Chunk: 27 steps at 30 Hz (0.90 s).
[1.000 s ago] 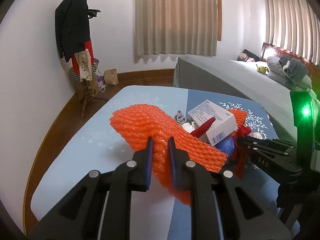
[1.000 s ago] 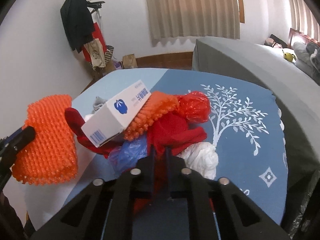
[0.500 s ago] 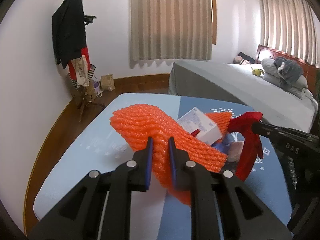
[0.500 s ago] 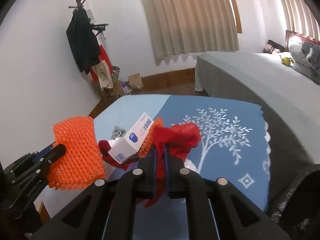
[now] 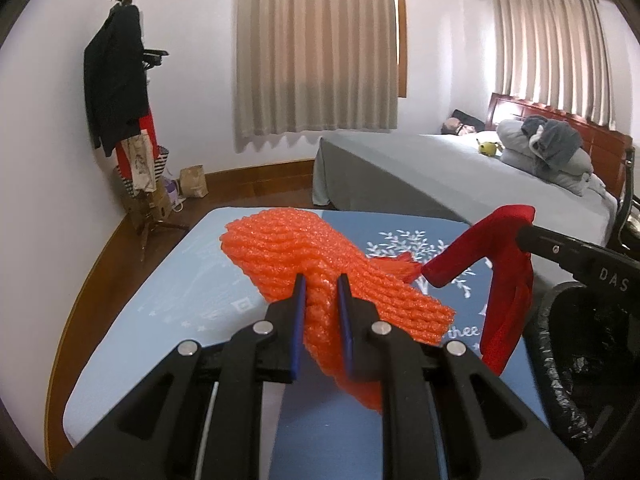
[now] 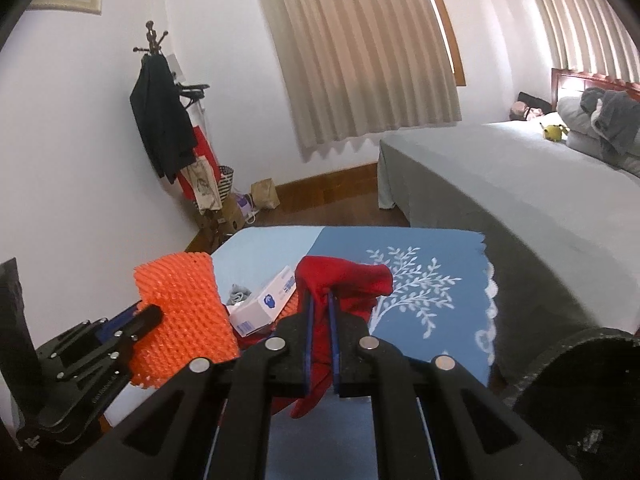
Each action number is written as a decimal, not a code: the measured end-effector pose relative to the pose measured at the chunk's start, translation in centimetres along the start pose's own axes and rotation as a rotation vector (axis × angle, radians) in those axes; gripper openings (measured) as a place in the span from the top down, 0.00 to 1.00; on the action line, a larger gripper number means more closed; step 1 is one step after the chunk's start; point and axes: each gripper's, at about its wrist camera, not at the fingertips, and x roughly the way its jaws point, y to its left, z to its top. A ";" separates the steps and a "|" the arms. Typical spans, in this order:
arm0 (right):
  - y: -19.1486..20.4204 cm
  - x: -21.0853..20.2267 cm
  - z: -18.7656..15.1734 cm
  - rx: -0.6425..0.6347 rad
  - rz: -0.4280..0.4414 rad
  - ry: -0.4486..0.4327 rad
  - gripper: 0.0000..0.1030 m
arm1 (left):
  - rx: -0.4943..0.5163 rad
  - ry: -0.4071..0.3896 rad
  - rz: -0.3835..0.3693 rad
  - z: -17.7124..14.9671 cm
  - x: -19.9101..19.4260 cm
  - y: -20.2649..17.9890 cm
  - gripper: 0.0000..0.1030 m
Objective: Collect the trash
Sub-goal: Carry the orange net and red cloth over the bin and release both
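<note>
The step in hand looks like carrying two pieces of trash off the desk [image 6: 432, 248] to the black-lined bin [image 5: 568, 360] that shows at the lower right edge of both views. To do it well I would keep both grips firm and lift each piece clear of the pile before swinging toward the bin's mouth, letting go only once each piece hangs over the opening, since both are light and floppy and could snag the rim. The orange foam net [image 5: 320, 264], the larger piece, bulges ahead of and to both sides of the left fingers [image 5: 322, 296], which are closed tight on a fold of it. The red cloth [image 6: 340, 280] drapes over and below the right fingers [image 6: 319, 308], which are pinched shut on it. More trash is on the desk between the two pairs of fingers: a white box [image 6: 264, 306] and a small grey scrap [image 6: 239, 293] beside it.
</note>
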 end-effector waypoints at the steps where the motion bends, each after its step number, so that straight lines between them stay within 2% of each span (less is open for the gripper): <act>1: -0.2 -0.3 0.0 0.001 -0.003 -0.004 0.93 | 0.003 -0.002 -0.004 0.1 0.0 -0.1 0.86; 13: -3.8 -5.4 0.0 0.031 -0.095 -0.054 0.93 | 0.051 -0.018 -0.102 0.9 -0.3 -4.7 0.86; 27: -10.5 -11.7 -2.1 0.110 -0.283 -0.073 0.93 | 0.127 -0.014 -0.274 0.4 -0.1 -13.3 0.86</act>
